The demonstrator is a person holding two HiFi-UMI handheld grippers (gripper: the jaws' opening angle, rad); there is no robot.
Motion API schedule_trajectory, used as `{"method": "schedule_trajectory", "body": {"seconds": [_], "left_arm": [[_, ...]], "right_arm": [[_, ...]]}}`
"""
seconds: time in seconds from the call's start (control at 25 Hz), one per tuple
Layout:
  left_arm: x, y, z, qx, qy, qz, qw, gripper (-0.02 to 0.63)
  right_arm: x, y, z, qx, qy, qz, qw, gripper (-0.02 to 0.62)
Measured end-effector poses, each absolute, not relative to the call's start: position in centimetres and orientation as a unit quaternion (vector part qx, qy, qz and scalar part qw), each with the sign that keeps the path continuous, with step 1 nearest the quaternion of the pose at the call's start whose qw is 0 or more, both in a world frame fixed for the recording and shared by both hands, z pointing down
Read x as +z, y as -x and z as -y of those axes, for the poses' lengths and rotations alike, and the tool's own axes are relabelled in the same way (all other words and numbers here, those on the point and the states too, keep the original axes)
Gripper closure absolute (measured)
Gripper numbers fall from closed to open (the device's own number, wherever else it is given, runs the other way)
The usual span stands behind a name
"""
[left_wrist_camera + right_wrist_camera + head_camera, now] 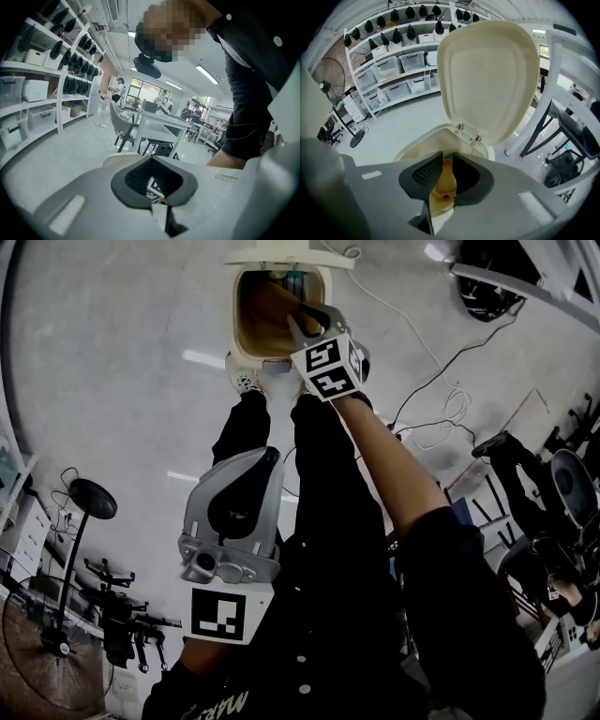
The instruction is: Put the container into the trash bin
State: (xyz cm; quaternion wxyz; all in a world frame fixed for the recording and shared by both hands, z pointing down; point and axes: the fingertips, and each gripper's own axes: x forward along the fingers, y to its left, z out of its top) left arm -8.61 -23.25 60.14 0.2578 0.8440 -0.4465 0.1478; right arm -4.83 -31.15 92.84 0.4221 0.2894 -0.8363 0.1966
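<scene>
A cream trash bin (pixel 240 341) stands on the floor with its lid (pixel 487 79) swung up. Inside the bin (pixel 423 142) lies a tan-yellow container (pixel 443 186). My right gripper (pixel 311 322) hangs over the bin's mouth and points steeply down. In the right gripper view its (pixel 447 171) pads stand a little apart; the container shows through the gap, below them and not pressed by them. My left gripper (pixel 255 461) is held low, close to the person's body and away from the bin. Its (pixel 153 183) pads are apart with nothing between them.
The person's shoes (pixel 246 379) stand right at the bin's near edge. Cables (pixel 441 418) trail over the grey floor to the right. A white table leg (pixel 543 112) and a chair (pixel 576 136) stand beside the bin. Shelves of storage boxes (pixel 401 70) line the far wall, with a fan (pixel 47 652) at the left.
</scene>
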Motion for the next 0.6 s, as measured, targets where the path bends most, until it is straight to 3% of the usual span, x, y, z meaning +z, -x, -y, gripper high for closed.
{"method": "schedule_trajectory", "body": {"seconds": [0.28,0.6], "left_arm": [[56.5,8.0,23.9,0.138,-0.853,0.450,0.226,0.604],[52.3,7.7,23.3,0.126,-0.858,0.455,0.202,0.604]], "right_arm": [[87.4,4.3,31.4,0.175,-0.291,0.849,0.406,0.568],[80.1,3.3,30.6,0.149,-0.294,0.861,0.387,0.571]]}}
